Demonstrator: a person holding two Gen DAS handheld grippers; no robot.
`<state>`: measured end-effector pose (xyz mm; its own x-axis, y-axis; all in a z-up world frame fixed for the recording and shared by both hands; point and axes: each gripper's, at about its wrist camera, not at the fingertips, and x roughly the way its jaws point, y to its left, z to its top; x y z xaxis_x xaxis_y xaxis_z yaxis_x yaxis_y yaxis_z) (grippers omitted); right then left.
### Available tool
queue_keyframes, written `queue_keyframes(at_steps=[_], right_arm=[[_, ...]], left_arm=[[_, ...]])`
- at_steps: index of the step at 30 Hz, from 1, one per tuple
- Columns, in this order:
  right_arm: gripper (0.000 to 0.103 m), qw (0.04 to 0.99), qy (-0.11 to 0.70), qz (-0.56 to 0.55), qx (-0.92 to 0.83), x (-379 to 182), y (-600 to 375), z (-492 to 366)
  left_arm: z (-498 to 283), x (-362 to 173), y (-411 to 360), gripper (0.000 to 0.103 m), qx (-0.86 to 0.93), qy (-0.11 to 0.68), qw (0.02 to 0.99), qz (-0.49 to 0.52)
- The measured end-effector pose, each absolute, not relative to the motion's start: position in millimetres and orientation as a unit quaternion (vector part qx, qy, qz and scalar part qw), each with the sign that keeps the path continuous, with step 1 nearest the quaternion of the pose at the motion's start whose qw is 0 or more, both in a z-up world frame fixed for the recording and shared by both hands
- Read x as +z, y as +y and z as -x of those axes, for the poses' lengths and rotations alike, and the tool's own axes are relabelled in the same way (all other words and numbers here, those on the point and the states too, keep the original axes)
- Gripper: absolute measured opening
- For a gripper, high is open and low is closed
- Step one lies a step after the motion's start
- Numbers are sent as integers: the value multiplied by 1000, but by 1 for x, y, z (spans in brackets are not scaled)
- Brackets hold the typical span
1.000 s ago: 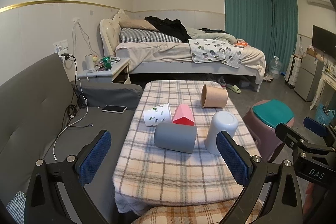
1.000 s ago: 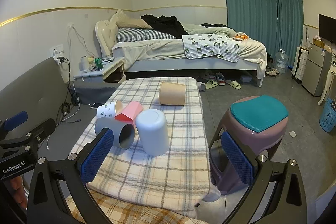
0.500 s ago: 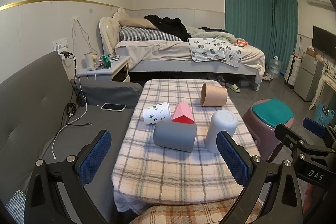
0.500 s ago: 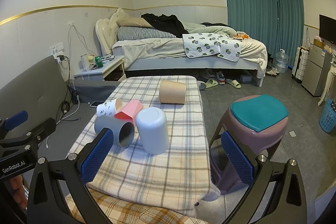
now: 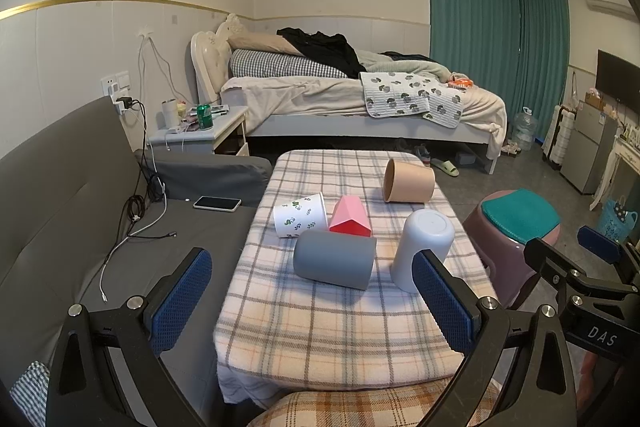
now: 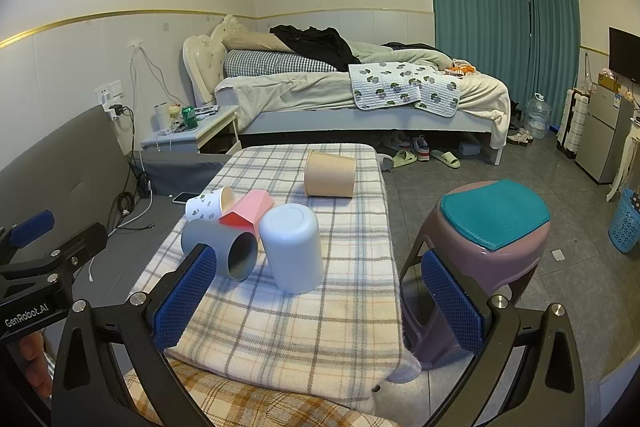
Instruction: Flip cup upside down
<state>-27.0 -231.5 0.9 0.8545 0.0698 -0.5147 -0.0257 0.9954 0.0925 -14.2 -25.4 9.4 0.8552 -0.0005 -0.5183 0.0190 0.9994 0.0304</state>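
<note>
Both grippers gaping, empty: left gripper (image 5: pixel 312 303), right gripper (image 6: pixel 320 303). Grey cup (image 5: pixel 334 259) lies on its side dead ahead of my left, axis crosswise, mouth toward my right; left's nearer, I'd take it there

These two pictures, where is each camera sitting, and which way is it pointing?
Left wrist view: it sits on the left tool, facing forward over the plaid table toward the bed; its own blue fingers show, and the right tool at the right edge.
Right wrist view: it sits on the right tool, further right, facing the same way; the stool looms near, and the left tool and a bit of hand show at left.
Shared: the table, the five cups, such as the white cup, and the bed.
</note>
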Motion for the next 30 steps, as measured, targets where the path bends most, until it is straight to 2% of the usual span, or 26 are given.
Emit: queue_keyframes(at_steps=[30], right_arm=[[103, 961, 272, -40, 28, -3, -231, 27]], left_arm=[[13, 4, -23, 103, -5, 273, 962, -12]])
